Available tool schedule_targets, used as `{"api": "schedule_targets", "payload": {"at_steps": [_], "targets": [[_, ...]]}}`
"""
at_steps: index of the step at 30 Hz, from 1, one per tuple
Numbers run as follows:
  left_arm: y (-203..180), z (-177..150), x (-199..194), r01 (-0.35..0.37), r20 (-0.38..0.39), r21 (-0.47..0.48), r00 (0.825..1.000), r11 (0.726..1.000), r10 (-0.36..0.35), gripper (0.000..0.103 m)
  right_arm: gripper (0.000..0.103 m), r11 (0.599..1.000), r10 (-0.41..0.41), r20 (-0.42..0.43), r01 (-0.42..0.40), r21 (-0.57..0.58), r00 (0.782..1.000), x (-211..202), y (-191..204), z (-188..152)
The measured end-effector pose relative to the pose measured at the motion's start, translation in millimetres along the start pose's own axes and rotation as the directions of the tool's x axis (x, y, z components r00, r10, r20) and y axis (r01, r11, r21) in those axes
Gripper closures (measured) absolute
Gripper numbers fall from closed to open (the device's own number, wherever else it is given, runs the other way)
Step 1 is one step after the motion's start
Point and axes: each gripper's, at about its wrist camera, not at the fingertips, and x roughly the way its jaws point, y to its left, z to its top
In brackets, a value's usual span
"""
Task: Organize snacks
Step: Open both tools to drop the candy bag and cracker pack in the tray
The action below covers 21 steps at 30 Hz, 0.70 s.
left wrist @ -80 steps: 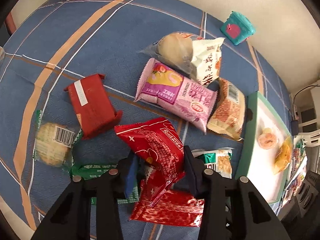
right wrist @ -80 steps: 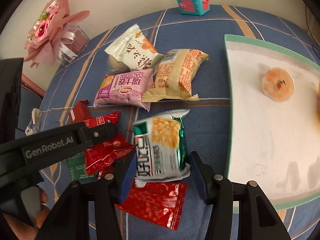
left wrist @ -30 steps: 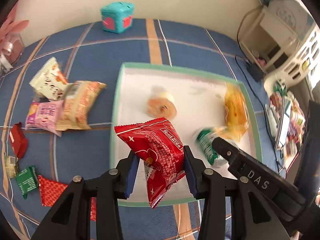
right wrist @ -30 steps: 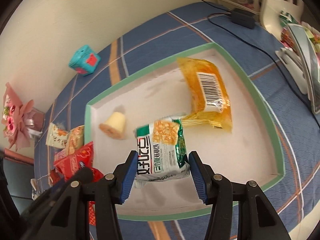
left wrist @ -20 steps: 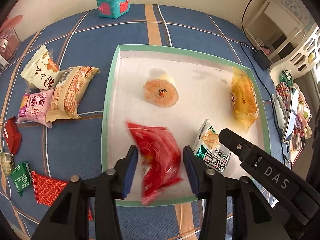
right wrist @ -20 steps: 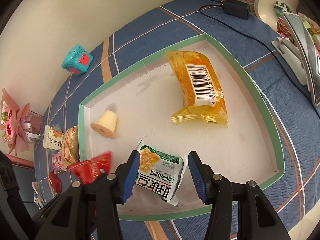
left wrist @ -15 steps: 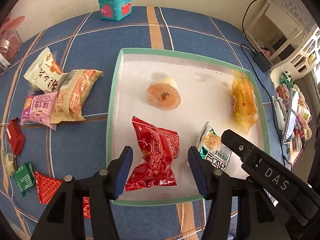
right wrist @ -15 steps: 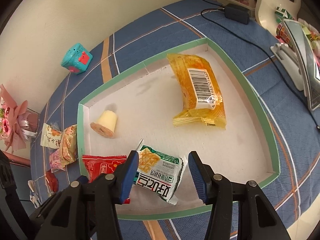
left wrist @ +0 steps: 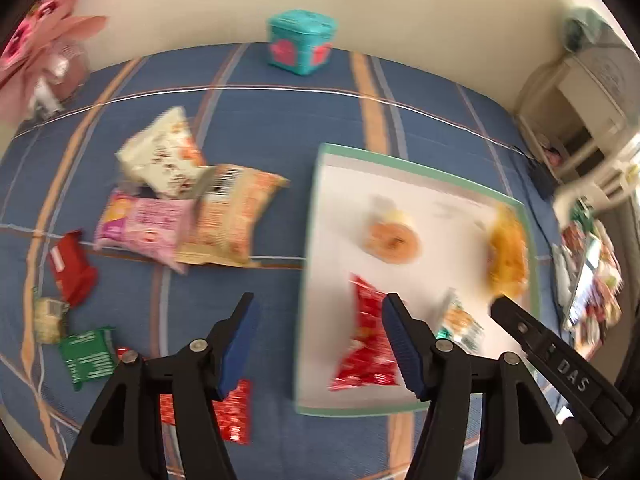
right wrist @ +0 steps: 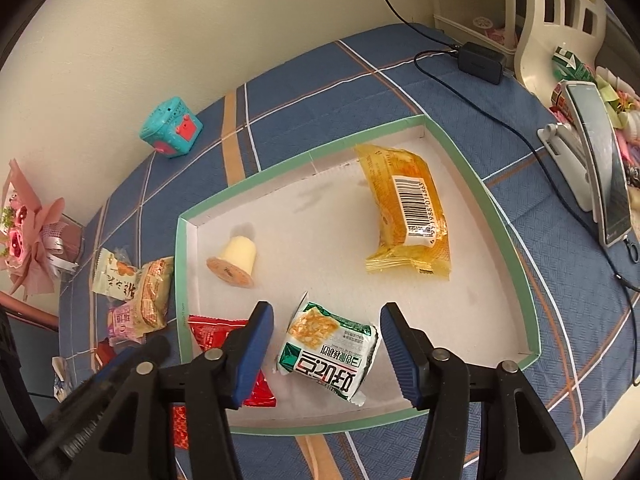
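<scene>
Over the near edge of the green-rimmed tray (right wrist: 460, 152) I have both grippers spread and holding nothing. My right gripper (right wrist: 326, 354) hangs above the green-and-white snack packet (right wrist: 330, 354), which lies loose on the tray floor between the pads without touching either; its jaws have just been opening. My left gripper (left wrist: 316, 344) has also just been opening, with only blue cloth between its fingers, and the red snack packet (left wrist: 366, 344) lies in the tray beside its right-hand pad.

What the next pick turns on: the loose snacks lie on the tablecloth (left wrist: 280, 112) to the left of the tray, on the left gripper's side, so that hand is the nearer one. Closest is the flat red packet (left wrist: 232, 412), under its left finger. The pink packet (left wrist: 146, 224) lies with its long axis across the view.

Count in the tray: four, namely red, green-and-white, the yellow packet (right wrist: 404, 208) and a jelly cup (right wrist: 234, 262). Outside I count about seven packets, though blur makes this uncertain.
</scene>
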Motion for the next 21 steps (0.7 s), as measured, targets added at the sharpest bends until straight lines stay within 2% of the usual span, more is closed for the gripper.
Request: {"api": "schedule_targets", "payload": {"at_steps": [3,7,11,21], "targets": [[16,3,1,-0.071,0.012,-0.028,0.997,0.997,0.071,0.032,0.042,1.0,-0.017,-0.016,0.016,-0.022,1.0,5,5,-2],[31,7,0,-0.157,0.034,-0.031,0.987,0.987,0.158,0.032,0.041,0.996,-0.036,-0.027,0.034,-0.079,0.999,11,20,-9],[43,8,-5,-0.178,0.043,-0.043,0.983,0.983,0.18,0.032,0.041,0.992,-0.035,-0.029,0.031,-0.121,0.999,15,33,-14],[51,9,-8,-0.17,0.043,-0.054,0.984,0.984,0.173,0.031,0.039,0.99,-0.041,-0.037,0.036,-0.14,0.998,18,42,-17]]}}
